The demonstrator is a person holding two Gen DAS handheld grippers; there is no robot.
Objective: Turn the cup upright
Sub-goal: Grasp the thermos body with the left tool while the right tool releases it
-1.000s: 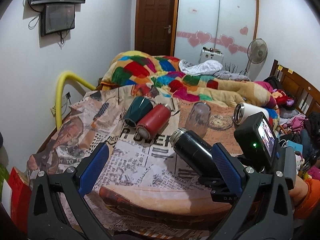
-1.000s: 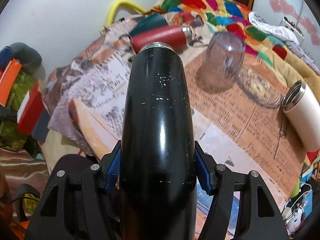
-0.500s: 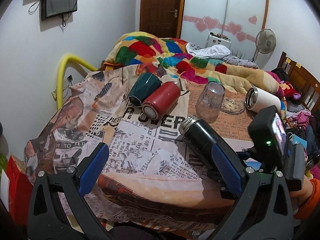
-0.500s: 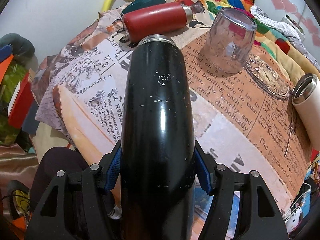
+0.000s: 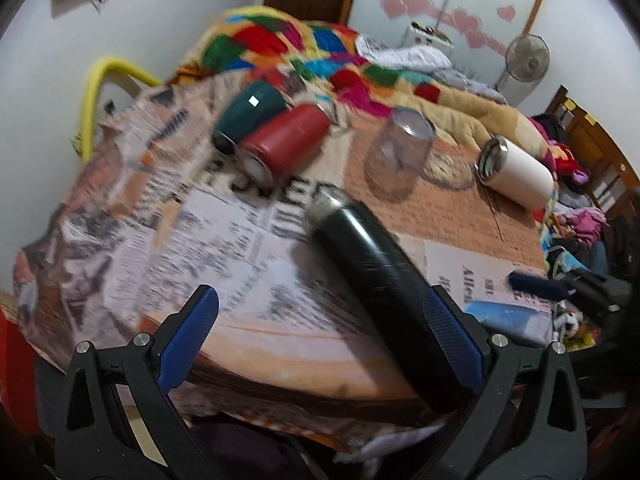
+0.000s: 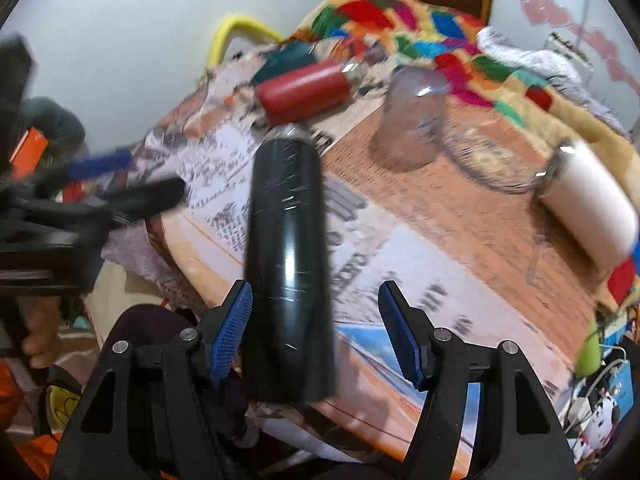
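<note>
The black flask [image 6: 286, 256] is lying on its side on the newspaper-print cloth [image 5: 224, 240] that covers the surface, steel mouth pointing toward the back where the other cups are. The right hand-held gripper [image 6: 316, 332] has its blue pads spread wide, one on either side of the flask body with a visible gap on the right side, so nothing is pinched. On the left side I can't tell if the pad touches. The left hand-held gripper [image 5: 320, 340] is spread wide too and holds nothing; its right pad sits just beside the flask's lower end. Further back a red flask [image 5: 286, 142] lies on its side touching a dark green cup [image 5: 250, 114], also tipped over. A clear glass [image 5: 400, 154] stands upside down near the middle, and a white tumbler [image 5: 516, 174] lies on its side off to the right. A colourful patchwork blanket [image 5: 304, 46] is heaped behind it all. Both views are a bit blurry.
</note>
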